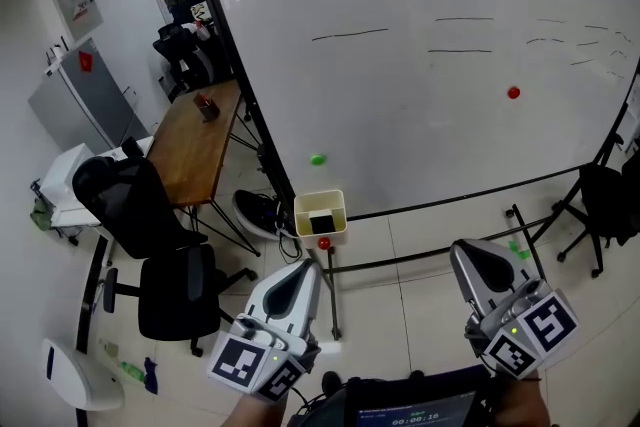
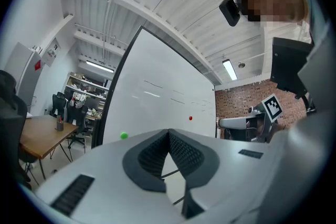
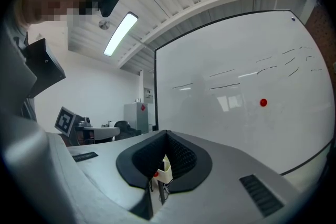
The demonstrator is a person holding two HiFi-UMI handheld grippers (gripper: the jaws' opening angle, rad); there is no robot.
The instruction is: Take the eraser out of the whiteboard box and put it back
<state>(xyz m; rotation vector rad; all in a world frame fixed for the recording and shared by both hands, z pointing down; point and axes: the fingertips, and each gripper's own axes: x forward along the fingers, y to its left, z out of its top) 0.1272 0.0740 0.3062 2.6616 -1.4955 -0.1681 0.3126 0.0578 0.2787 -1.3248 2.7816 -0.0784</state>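
In the whiteboard box [image 1: 301,215], eraser [image 1: 320,222] half hidden, left gripper [image 2: 169,132], right gripper [image 3: 167,135], jaws pressed together.

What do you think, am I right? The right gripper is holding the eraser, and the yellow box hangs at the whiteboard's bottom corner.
No. The right gripper is shut on nothing, as the right gripper view shows. The dark eraser lies inside the yellow box, in the head view. The box does hang at the bottom corner of the whiteboard.
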